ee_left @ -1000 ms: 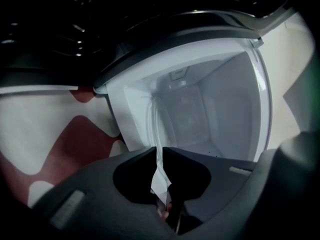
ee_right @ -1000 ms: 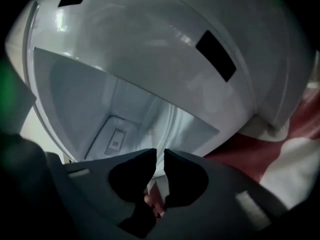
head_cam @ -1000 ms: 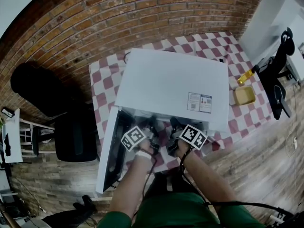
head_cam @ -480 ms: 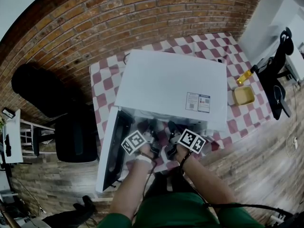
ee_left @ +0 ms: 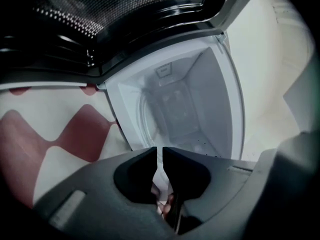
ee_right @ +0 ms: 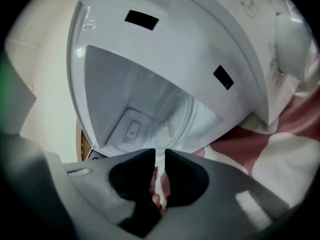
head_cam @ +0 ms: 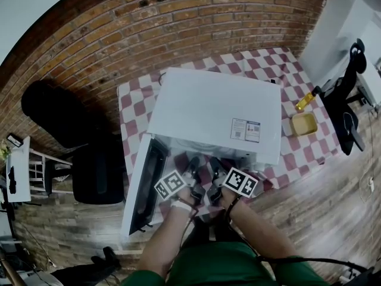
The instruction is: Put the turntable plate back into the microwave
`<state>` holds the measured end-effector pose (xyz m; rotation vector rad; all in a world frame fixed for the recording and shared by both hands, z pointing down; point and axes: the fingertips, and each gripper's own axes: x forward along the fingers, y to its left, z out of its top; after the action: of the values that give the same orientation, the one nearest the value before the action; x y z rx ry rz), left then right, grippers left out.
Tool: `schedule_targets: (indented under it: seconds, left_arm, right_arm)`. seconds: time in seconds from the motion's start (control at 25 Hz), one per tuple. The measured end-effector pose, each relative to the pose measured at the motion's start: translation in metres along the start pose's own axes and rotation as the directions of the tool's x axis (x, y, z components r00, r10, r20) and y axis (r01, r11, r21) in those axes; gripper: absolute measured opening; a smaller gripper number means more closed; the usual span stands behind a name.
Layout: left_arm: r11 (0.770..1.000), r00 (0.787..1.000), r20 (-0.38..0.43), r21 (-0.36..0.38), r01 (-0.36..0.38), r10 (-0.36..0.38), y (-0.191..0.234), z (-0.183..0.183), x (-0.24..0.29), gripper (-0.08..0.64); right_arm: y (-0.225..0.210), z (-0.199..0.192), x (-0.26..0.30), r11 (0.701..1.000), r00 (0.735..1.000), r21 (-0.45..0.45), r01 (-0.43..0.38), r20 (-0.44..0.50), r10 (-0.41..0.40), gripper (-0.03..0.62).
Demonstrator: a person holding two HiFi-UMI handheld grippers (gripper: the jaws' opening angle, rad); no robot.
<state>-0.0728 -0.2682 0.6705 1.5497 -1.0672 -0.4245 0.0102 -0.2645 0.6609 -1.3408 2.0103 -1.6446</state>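
2 tongs are in my hands, both just in front of the open microwave [head_cam: 214, 109], which stands on the red and white checked tabletop [head_cam: 134, 97]. The left tongs [head_cam: 193, 162] are closed: in the left gripper view I see only a very thin line of light between the jaws, and nothing is between them. The right tongs [head_cam: 215, 164] stand a small crack apart, a little wider than the left ones, and they also hold nothing. Both point slightly downward into the opening of the oven.

The turntable plate [ee_left: 165, 126] lies inside the cavity, on its floor. It is clear glass, so I see it mostly by its round rim, which curves across the white floor in both gripper views. It is apart from both tongs, farther in than their tips.

The microwave door [head_cam: 146, 186] is swung fully open to the left, with its dark window toward me. On the right part of the tabletop, well apart from the oven, there are 1 shallow yellow dish [head_cam: 304, 124] and 1 small yellow bottle [head_cam: 305, 99] beyond it.
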Motion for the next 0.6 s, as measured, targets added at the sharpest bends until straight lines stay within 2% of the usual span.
schedule_targets:
  seconds: [0.16,0.28,0.4,0.6]
  left_arm:
    - [1.000,1.000,0.023,0.022,0.003,-0.003,-0.014,0.005,-0.017,0.038]
    - [1.000,0.999,0.041,0.027,0.006,-0.007,-0.024,0.009,-0.031,0.038]
    - [0.999,0.997,0.065,0.010,0.031,-0.031,-0.038,0.012,-0.044,0.038]
    - [0.998,0.993,0.101,0.033,0.060,-0.063,-0.062,0.020,-0.055,0.038]
  right_arm:
    - [0.010,0.004,-0.013,1.000,1.000,-0.022,-0.021,-0.002,0.021,0.060]
    - [0.022,0.007,-0.020,0.996,0.999,-0.076,-0.043,-0.013,0.043,0.060]
    - [0.034,0.006,-0.027,0.989,0.997,-0.136,-0.066,-0.037,0.062,0.060]
    - [0.055,0.009,-0.037,0.979,0.994,-0.177,-0.106,-0.052,0.099,0.057]
